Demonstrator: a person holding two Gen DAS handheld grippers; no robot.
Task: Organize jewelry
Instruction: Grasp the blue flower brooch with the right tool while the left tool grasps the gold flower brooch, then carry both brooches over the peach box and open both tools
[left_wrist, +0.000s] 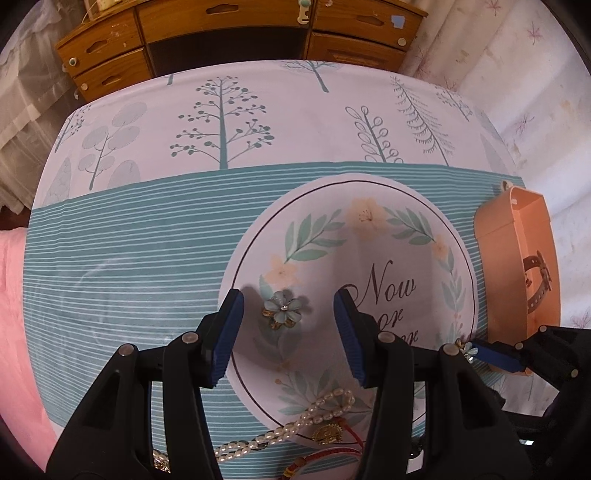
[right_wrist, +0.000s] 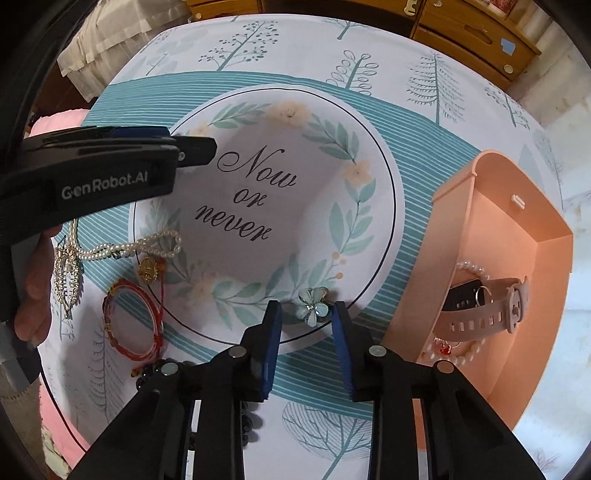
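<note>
Our left claw (left_wrist: 288, 328) hangs open above one blue flower clip (left_wrist: 282, 309). Our right claw (right_wrist: 306, 325) is around another flower clip (right_wrist: 313, 305) on the tabletop (right_wrist: 229, 369), not squeezing; it could slip away from the orange box (right_wrist: 413, 295)

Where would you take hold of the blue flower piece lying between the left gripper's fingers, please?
Probably from straight above, across its petals. The blue flower piece lies flat on the tablecloth with gold fittings at its lower edge. It sits nearer one finger of the left gripper, so centre first, then close on opposite petal edges.
</note>
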